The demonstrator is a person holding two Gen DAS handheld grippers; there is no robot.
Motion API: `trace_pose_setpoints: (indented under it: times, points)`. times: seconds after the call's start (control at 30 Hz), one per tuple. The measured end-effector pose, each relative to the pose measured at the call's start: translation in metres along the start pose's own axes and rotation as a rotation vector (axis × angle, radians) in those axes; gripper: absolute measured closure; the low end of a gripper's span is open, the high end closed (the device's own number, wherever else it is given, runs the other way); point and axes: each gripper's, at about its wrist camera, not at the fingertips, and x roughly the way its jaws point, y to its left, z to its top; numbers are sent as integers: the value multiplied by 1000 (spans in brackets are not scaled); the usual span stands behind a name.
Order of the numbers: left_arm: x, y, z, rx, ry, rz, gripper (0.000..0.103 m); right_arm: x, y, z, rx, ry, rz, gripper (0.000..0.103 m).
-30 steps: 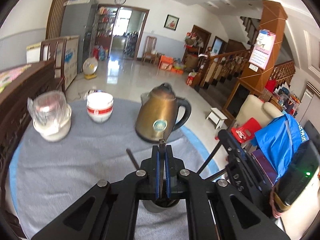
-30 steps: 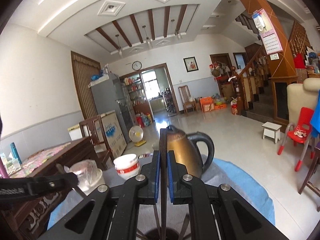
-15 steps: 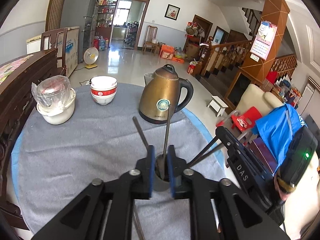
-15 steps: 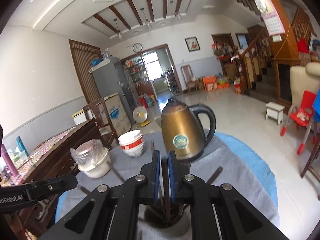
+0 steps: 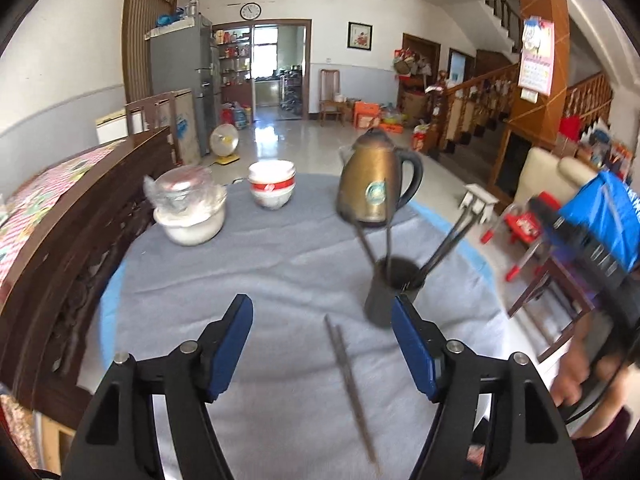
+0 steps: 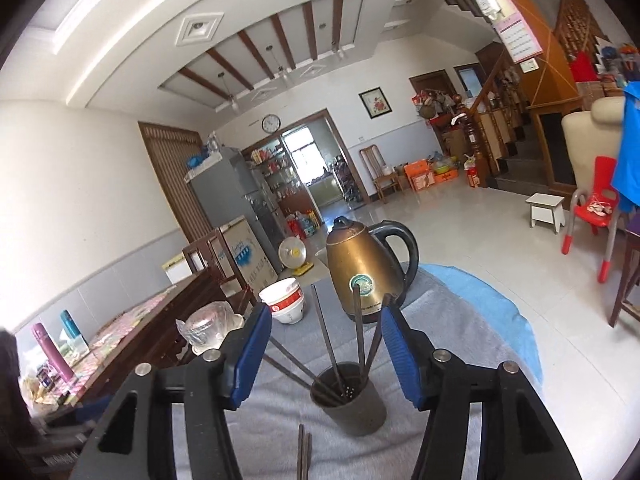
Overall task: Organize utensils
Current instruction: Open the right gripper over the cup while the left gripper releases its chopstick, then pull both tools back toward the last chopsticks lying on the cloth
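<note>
1. the left gripper (image 5: 322, 344) has just been opening; its jaws stand wide over the grey tablecloth (image 5: 248, 280), with nothing pressed between the blue pads (image 5: 412, 350).
2. a pair of dark chopsticks (image 5: 350, 388) lies flat on the cloth between those jaws, touched by neither pad.
3. the dark utensil cup (image 5: 390, 292) stands upright just beyond the left gripper's right-hand finger, with several chopsticks leaning out of it.
4. the right gripper (image 6: 324, 346) has also just been opening; its jaws are wide and grip nothing.
5. from the right wrist, the cup (image 6: 352, 400) sits between and below the fingers, and the loose chopsticks (image 6: 304, 454) lie on the cloth in front of it.
6. a brass-coloured kettle (image 5: 374, 184) stands behind the cup, a red-and-white bowl (image 5: 272, 188) and a plastic-covered white bowl (image 5: 188, 212) further left.
</note>
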Motion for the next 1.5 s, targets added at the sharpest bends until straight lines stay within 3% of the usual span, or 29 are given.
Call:
trace_pose_setpoints:
  times: [0.27, 0.7, 0.87, 0.93, 1.0, 1.5]
  points:
    - [-12, -10, -42, 36, 16, 116, 26, -40, 7, -23, 9, 22, 35, 42]
    - [-50, -31, -61, 139, -87, 253, 24, -68, 16, -51, -18, 58, 53, 44]
    - [-55, -33, -62, 153, -109, 278, 24, -66, 18, -55, -20, 70, 56, 46]
    - [-54, -32, -63, 153, -110, 280, 24, -63, 19, -59, -26, 83, 60, 58]
    - [-52, -31, -64, 154, -106, 282, 23, -59, 20, -62, -27, 100, 65, 63]
    - [-42, -24, -71, 133, -62, 270, 23, -43, 29, -78, -31, 167, 95, 63]
